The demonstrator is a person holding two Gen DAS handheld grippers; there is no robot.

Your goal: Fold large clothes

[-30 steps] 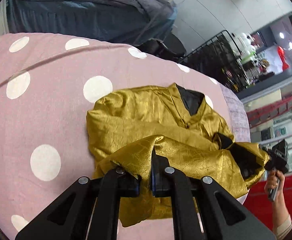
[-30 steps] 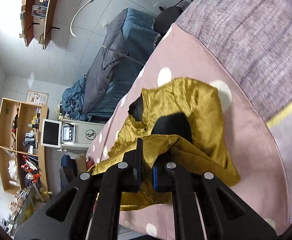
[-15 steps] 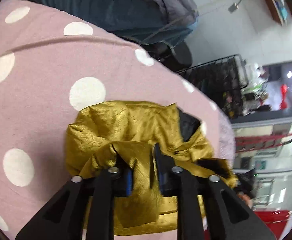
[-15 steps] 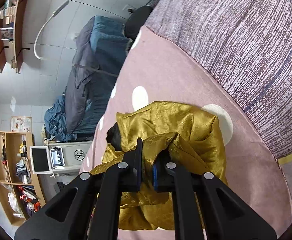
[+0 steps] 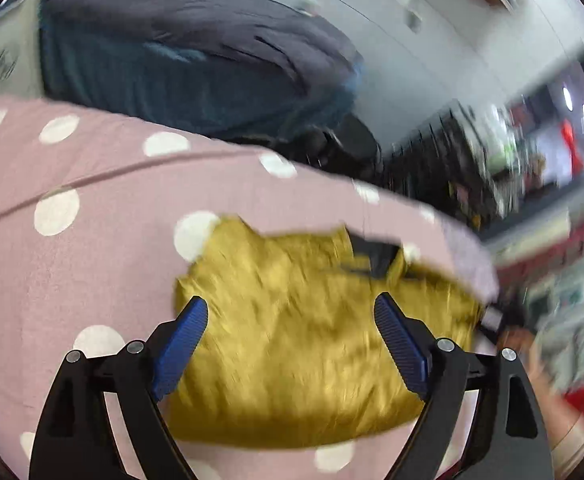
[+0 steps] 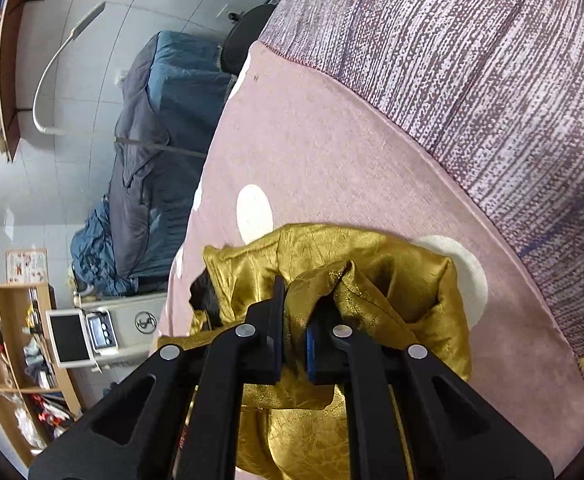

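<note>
**Q:** What has changed in the left wrist view?

**A:** Released a moment ago: the left gripper point(image 5: 290, 314) had pinched the shiny gold satin garment point(image 5: 312, 344); its jaws have just been opening and now stand wide apart at the lower centre, holding nothing. The blurred garment lies bunched beneath and beyond them on the pink bedspread with white polka dots point(image 5: 72, 264). A person's hand point(image 5: 540, 364) shows at lower right.

**Q:** And the right wrist view?

**A:** Here the right gripper point(image 6: 294, 326), bottom centre, is clenched on a raised fold of the gold garment point(image 6: 372, 276), as it was before, but lower and closer to the bedspread point(image 6: 332, 152). The cloth's main bulk sits at mid-frame, a striped mauve cover point(image 6: 472, 60) at upper right.

**Q:** Which step is this?

**A:** Likely finishing one fold: one side is laid down, the other not yet let go. Next, I judge, the right jaws should lower and release, then both smooth the cloth.
</note>
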